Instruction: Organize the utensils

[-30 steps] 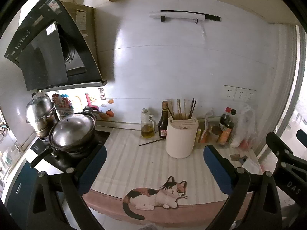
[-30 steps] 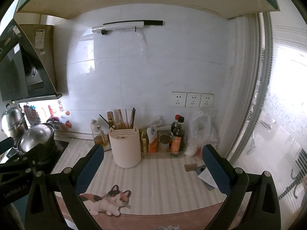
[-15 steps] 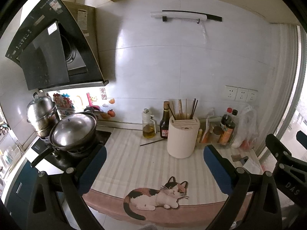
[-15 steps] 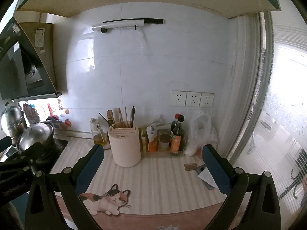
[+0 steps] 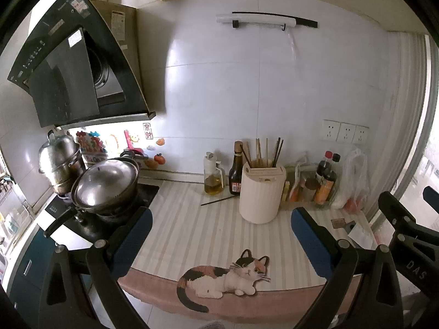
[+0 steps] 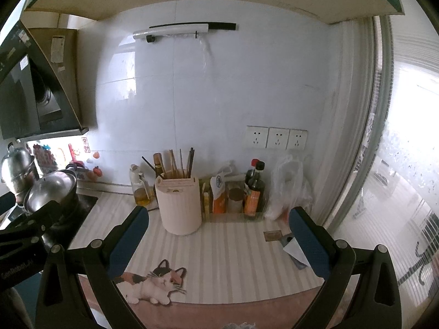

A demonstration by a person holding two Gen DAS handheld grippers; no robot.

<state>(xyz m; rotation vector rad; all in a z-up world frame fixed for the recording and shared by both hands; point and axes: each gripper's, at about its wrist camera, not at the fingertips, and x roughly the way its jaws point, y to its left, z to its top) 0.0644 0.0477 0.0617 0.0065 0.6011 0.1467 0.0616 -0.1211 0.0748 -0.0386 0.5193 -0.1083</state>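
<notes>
**Left wrist view: both grippers held wide above the counter, utensil holder untouched**

Left wrist view. The left gripper [image 5: 219, 222] is spread wide and holds nothing; it hangs above the striped counter [image 5: 192, 224]. The cream utensil holder [image 5: 260, 193] stands upright near the back wall, with several chopsticks [image 5: 267, 150] upright in it. One loose chopstick [image 5: 219, 200] lies flat on the counter just left of the holder, in front of the oil bottle [image 5: 212, 176] and the dark sauce bottle [image 5: 236, 172]. A lidded wok [image 5: 105, 182] sits on the stove at left. A cat-shaped mat [image 5: 227, 277] lies at the counter's front edge.

Right wrist view. The right gripper [image 6: 219, 223] is likewise wide and empty, with the holder [image 6: 179, 205] between its fingers and farther back.

Compared with one second ago, the scene sits slightly lower in both views; the objects have not moved, and both grippers keep the same spread.
</notes>
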